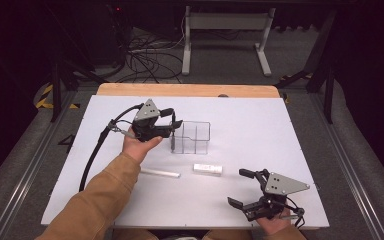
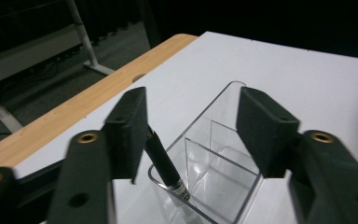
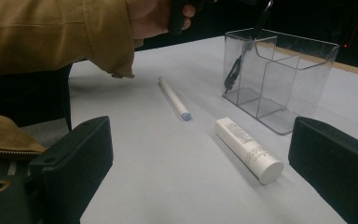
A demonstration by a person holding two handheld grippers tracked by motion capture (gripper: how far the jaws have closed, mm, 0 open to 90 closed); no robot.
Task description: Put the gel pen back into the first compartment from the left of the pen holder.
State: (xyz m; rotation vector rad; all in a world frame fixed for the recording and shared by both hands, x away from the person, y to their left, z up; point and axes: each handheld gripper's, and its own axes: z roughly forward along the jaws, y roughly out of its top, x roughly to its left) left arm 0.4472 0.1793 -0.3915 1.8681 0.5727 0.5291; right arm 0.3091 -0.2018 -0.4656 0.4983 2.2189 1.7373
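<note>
Your left tongs gape around the black pen now leaning in the clear organizer, so pulling away carelessly could tip it; your right tongs idle open, empty.

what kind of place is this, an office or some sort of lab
Most likely a lab or recording studio, not an office: a white table ringed by black curtains, loose cables on the grey floor behind it, and a person working with a hand-held gripper over a clear organizer.
</note>
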